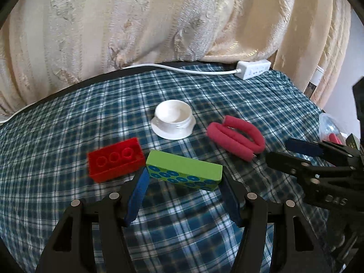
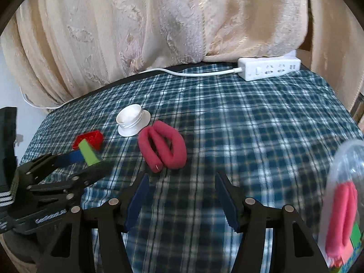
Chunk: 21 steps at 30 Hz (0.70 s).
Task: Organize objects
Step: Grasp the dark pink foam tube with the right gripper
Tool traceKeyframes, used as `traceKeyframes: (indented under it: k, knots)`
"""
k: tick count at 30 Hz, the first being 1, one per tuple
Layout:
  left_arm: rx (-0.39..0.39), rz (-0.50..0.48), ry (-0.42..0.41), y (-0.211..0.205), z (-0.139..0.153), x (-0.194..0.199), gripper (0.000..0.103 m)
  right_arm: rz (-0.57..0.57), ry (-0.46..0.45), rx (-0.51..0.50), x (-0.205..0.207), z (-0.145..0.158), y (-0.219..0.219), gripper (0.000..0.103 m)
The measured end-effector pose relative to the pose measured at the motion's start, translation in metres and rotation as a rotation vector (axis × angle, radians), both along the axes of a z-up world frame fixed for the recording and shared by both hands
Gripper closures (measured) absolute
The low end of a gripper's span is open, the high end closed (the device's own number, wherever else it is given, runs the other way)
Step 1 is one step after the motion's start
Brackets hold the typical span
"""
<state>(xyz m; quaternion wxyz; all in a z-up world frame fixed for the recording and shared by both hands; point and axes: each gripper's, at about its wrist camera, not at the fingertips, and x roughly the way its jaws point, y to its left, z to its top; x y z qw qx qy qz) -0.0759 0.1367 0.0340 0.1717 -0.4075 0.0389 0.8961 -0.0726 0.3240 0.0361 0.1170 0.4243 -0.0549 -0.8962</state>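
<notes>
A green block with blue dots (image 1: 184,171) lies on the plaid cloth between the fingertips of my left gripper (image 1: 185,182); the jaws stand at its two ends, whether gripping it is unclear. It also shows in the right wrist view (image 2: 89,153). A red brick (image 1: 116,162) lies just left of it. A pink foam curler (image 1: 236,137) lies right of centre, and ahead of my right gripper (image 2: 182,182), which is open and empty. A white lid (image 1: 173,119) sits behind.
A clear plastic jar (image 2: 345,204) holding a pink curler and a green block lies at the right edge. A white power strip (image 2: 268,68) with its cable lies at the table's far edge. A cream curtain (image 1: 159,22) hangs behind.
</notes>
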Motion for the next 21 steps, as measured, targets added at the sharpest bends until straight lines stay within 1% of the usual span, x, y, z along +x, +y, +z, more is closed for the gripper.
traceKeyframes:
  k: [4,10,21]
  knots:
    - [0.0,0.009,0.001,-0.004,0.0,-0.001,0.04,0.025,-0.003,0.007,-0.016,-0.004,-0.01,0.039]
    - [0.006,0.027,-0.011,-0.01,-0.002,-0.004,0.04,0.076,-0.002,0.017,-0.028,-0.006,-0.026,0.039]
    - [0.011,0.037,-0.022,-0.014,-0.005,-0.006,0.04,0.102,-0.024,0.052,-0.046,-0.013,-0.035,0.039]
